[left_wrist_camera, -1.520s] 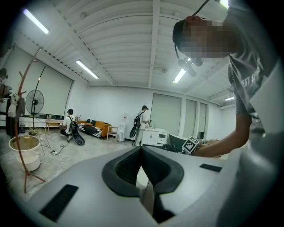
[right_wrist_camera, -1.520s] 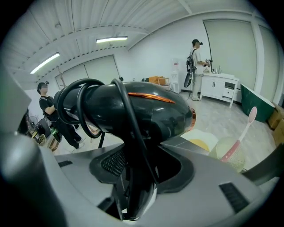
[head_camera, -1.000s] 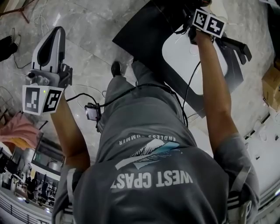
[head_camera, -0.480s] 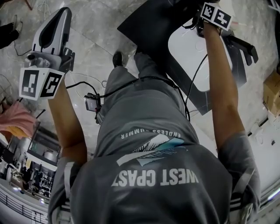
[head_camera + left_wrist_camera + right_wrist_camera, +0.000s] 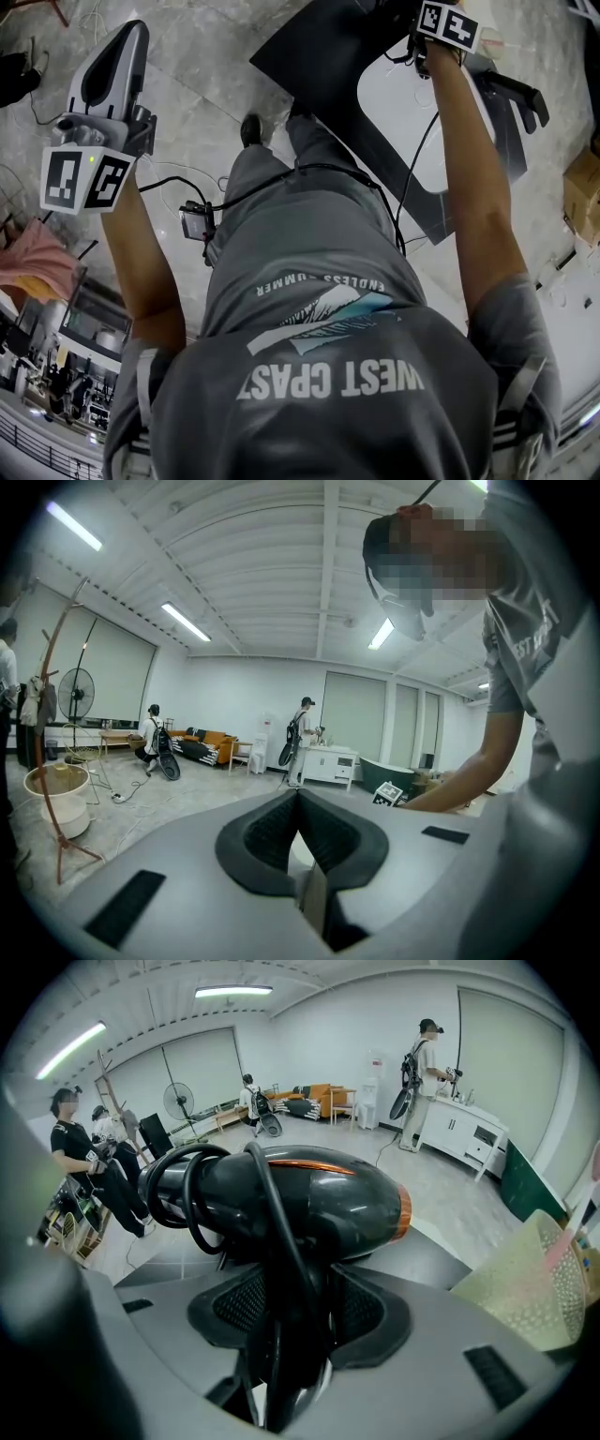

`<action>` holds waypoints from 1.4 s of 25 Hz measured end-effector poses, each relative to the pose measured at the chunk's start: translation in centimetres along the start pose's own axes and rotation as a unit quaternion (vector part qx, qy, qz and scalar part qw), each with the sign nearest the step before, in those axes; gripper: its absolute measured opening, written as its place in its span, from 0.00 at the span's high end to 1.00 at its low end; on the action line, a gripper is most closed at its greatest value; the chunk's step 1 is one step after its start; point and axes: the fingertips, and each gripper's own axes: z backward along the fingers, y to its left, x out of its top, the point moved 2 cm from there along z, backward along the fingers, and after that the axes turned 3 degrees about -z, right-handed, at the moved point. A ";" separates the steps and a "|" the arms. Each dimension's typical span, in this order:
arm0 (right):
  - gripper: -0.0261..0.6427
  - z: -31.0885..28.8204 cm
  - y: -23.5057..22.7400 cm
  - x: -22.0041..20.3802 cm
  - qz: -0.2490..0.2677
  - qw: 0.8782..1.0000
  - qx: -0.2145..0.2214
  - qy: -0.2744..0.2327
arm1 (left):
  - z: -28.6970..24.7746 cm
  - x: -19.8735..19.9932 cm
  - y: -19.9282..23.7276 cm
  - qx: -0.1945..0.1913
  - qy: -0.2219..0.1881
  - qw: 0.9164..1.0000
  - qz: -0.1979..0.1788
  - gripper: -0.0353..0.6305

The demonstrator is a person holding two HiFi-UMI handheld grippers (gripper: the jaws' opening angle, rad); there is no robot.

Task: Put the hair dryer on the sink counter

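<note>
The black hair dryer (image 5: 309,1199) with an orange ring fills the right gripper view, its cord (image 5: 192,1194) looped over the body. My right gripper (image 5: 295,1288) is shut on its handle, pointing steeply down. In the head view only this gripper's marker cube (image 5: 448,23) shows, above the far end of the white basin (image 5: 412,103) set in the black sink counter (image 5: 319,66); the dryer is hidden there. My left gripper (image 5: 131,33) hangs out to the left over the floor. Its pads (image 5: 272,832) meet at the tips with nothing between them.
A black fitting (image 5: 516,94) lies on the counter right of the basin. A pale mesh item (image 5: 534,1279) sits near the dryer. Cables and a small device (image 5: 197,225) hang at my waist. A cardboard box (image 5: 583,183) stands right, pink cloth (image 5: 37,272) left. People stand in the room.
My right gripper has sunk a little with the dryer and its marker cube sits nearer the picture's top edge. The left gripper has kept its place.
</note>
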 end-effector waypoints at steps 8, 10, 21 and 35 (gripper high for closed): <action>0.62 1.3 0.5 0.4 0.018 1.000 -0.016 -0.003 | 1.6 0.7 0.2 0.001 -0.009 1.000 -0.004 0.92; 0.60 2.0 0.8 0.6 0.020 1.000 -0.017 -0.009 | 2.1 1.0 0.4 0.000 -0.014 1.000 -0.005 0.92; 0.55 8.0 3.2 1.0 0.026 0.999 -0.022 -0.042 | 5.5 2.6 1.0 -0.016 -0.035 0.999 -0.020 0.92; 0.69 23.6 8.9 3.3 0.000 0.975 0.007 -0.220 | 9.4 4.8 0.3 -0.064 -0.062 0.995 -0.050 0.92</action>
